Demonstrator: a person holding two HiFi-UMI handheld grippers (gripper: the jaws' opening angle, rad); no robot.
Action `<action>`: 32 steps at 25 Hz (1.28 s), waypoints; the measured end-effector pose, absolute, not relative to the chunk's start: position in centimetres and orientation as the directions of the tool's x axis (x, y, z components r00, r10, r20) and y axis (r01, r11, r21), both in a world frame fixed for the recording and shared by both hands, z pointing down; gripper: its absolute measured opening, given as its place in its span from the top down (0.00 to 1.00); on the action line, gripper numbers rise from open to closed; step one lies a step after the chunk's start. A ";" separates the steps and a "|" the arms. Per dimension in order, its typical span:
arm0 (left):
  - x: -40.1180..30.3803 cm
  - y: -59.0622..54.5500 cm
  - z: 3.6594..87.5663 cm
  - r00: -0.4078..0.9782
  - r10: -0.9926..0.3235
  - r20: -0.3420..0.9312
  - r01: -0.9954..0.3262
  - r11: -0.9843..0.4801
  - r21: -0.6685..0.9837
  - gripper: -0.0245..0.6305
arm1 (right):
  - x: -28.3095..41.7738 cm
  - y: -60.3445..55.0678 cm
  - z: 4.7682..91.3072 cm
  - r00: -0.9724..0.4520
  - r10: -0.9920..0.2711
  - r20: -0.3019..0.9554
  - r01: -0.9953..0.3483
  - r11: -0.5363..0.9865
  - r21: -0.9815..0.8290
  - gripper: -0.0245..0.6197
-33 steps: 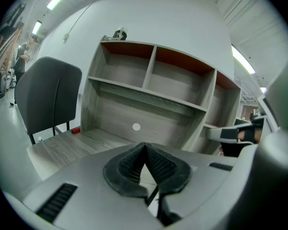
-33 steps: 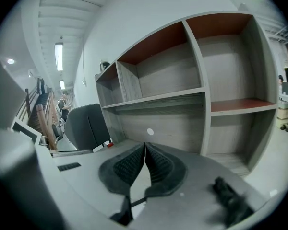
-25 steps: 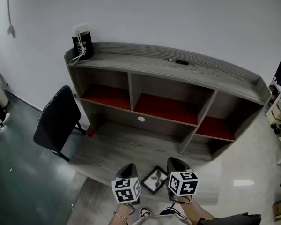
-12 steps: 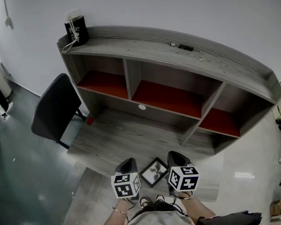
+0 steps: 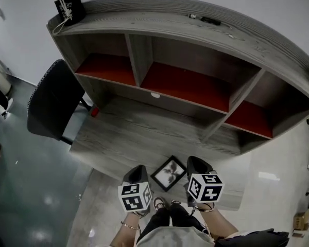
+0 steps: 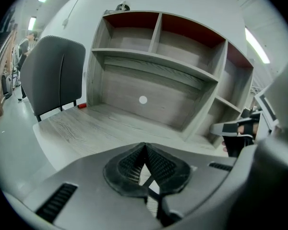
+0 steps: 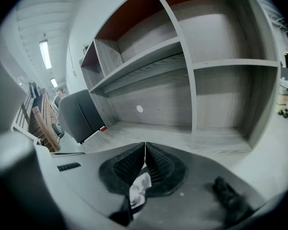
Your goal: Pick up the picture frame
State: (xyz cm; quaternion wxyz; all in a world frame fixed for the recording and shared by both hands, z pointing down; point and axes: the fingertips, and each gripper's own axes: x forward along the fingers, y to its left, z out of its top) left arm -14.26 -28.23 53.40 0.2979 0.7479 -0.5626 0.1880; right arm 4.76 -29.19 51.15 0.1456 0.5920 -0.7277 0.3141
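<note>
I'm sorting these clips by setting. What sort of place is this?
Likely an office or lab workspace: a grey desk with shelves above it, a black chair beside it, and ceiling strip lights.

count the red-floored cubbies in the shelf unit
3, side by side in the grey shelf unit: the left cubby, the middle cubby and the right cubby. No others show in the head view.
</note>
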 end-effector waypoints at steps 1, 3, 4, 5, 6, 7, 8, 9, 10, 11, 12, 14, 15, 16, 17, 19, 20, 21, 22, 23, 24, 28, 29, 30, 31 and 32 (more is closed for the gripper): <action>-14.3 -28.0 53.9 0.293 -0.723 0.625 -0.955 -0.184 0.235 0.95 | 4.7 -29.0 51.7 -0.259 -0.764 0.591 -0.952 0.099 -0.289 0.91; -14.4 -27.5 55.0 0.288 -0.711 0.642 -0.956 -0.174 0.236 0.95 | 4.7 -28.6 52.8 -0.262 -0.751 0.606 -0.951 0.094 -0.295 0.91; -14.4 -27.3 55.5 0.286 -0.704 0.650 -0.956 -0.169 0.238 0.95 | 4.7 -28.4 53.4 -0.264 -0.744 0.613 -0.950 0.091 -0.298 0.91; -14.3 -27.0 56.1 0.285 -0.697 0.658 -0.957 -0.165 0.239 0.95 | 4.7 -28.2 54.0 -0.265 -0.737 0.621 -0.950 0.088 -0.300 0.91; -14.3 -26.8 56.7 0.285 -0.690 0.665 -0.957 -0.162 0.241 0.95 | 4.7 -27.9 54.7 -0.266 -0.730 0.630 -0.949 0.084 -0.303 0.91; -14.2 -26.5 57.4 0.284 -0.683 0.673 -0.957 -0.159 0.243 0.95 | 4.7 -27.6 55.4 -0.266 -0.722 0.639 -0.949 0.080 -0.305 0.91; -14.2 -26.1 58.0 0.284 -0.674 0.682 -0.957 -0.156 0.244 0.95 | 4.7 -27.2 56.1 -0.267 -0.713 0.649 -0.949 0.076 -0.307 0.91; -14.1 -25.8 58.6 0.284 -0.666 0.690 -0.957 -0.153 0.246 0.95 | 4.7 -26.8 56.8 -0.268 -0.703 0.659 -0.949 0.073 -0.308 0.91; -14.1 -25.5 59.2 0.284 -0.658 0.698 -0.957 -0.149 0.248 0.95 | 4.6 -26.4 57.5 -0.269 -0.693 0.669 -0.948 0.070 -0.309 0.91; -14.1 -25.2 59.8 0.283 -0.651 0.704 -0.957 -0.146 0.250 0.95 | 4.5 -26.1 58.1 -0.271 -0.683 0.678 -0.948 0.069 -0.310 0.91; -14.1 -24.9 60.4 0.283 -0.646 0.709 -0.957 -0.144 0.251 0.95 | 4.4 -25.8 58.8 -0.274 -0.674 0.686 -0.948 0.068 -0.311 0.91; -14.1 -24.6 61.5 0.281 -0.636 0.719 -0.958 -0.140 0.251 0.95 | 4.1 -25.3 60.0 -0.279 -0.659 0.699 -0.947 0.069 -0.314 0.91; -14.1 -24.4 62.1 0.281 -0.629 0.725 -0.958 -0.139 0.250 0.95 | 4.0 -25.0 60.6 -0.281 -0.652 0.704 -0.947 0.068 -0.315 0.91; -14.2 -24.1 62.6 0.280 -0.623 0.731 -0.959 -0.138 0.250 0.95 | 3.8 -24.7 61.1 -0.282 -0.645 0.710 -0.947 0.067 -0.316 0.91; -14.2 -23.9 63.1 0.278 -0.615 0.738 -0.959 -0.136 0.248 0.95 | 3.7 -24.4 61.5 -0.283 -0.638 0.716 -0.946 0.065 -0.316 0.91; -14.3 -23.3 63.8 0.275 -0.601 0.750 -0.960 -0.135 0.243 0.95 | 3.5 -23.8 62.2 -0.286 -0.625 0.726 -0.946 0.063 -0.318 0.91; -14.3 -23.1 64.0 0.273 -0.597 0.755 -0.961 -0.135 0.241 0.95 | 3.4 -23.5 62.4 -0.288 -0.621 0.729 -0.945 0.063 -0.319 0.91; -14.3 -23.0 64.1 0.273 -0.594 0.757 -0.961 -0.135 0.240 0.95 | 3.3 -23.3 62.5 -0.289 -0.618 0.731 -0.945 0.064 -0.320 0.91; -14.2 -22.9 64.1 0.274 -0.593 0.757 -0.961 -0.137 0.241 0.95 | 3.3 -23.2 62.6 -0.290 -0.617 0.731 -0.945 0.065 -0.320 0.91; -14.2 -22.9 64.1 0.277 -0.593 0.756 -0.960 -0.139 0.242 0.95 | 3.2 -23.1 62.6 -0.290 -0.617 0.732 -0.945 0.066 -0.319 0.91; -14.2 -22.9 64.0 0.280 -0.593 0.755 -0.959 -0.143 0.243 0.95 | 3.2 -23.0 62.6 -0.289 -0.617 0.732 -0.946 0.066 -0.318 0.91; -13.6 -23.1 63.7 0.310 -0.586 0.749 -0.951 -0.194 0.242 0.95 | 3.1 -22.5 62.8 -0.275 -0.617 0.738 -0.949 0.051 -0.311 0.91; -13.3 -23.3 63.7 0.323 -0.583 0.746 -0.946 -0.214 0.242 0.95 | 3.1 -22.4 62.9 -0.265 -0.617 0.741 -0.951 0.041 -0.307 0.91; -13.0 -23.4 63.6 0.336 -0.580 0.742 -0.941 -0.233 0.245 0.95 | 3.2 -22.3 63.0 -0.254 -0.617 0.745 -0.953 0.030 -0.301 0.91; -12.7 -23.6 63.5 0.351 -0.577 0.737 -0.935 -0.251 0.250 0.95 | 3.4 -22.2 63.2 -0.244 -0.616 0.750 -0.955 0.019 -0.295 0.91; -12.4 -23.8 63.4 0.368 -0.572 0.733 -0.929 -0.268 0.256 0.95 | 3.5 -22.1 63.3 -0.236 -0.614 0.753 -0.956 0.009 -0.292 0.91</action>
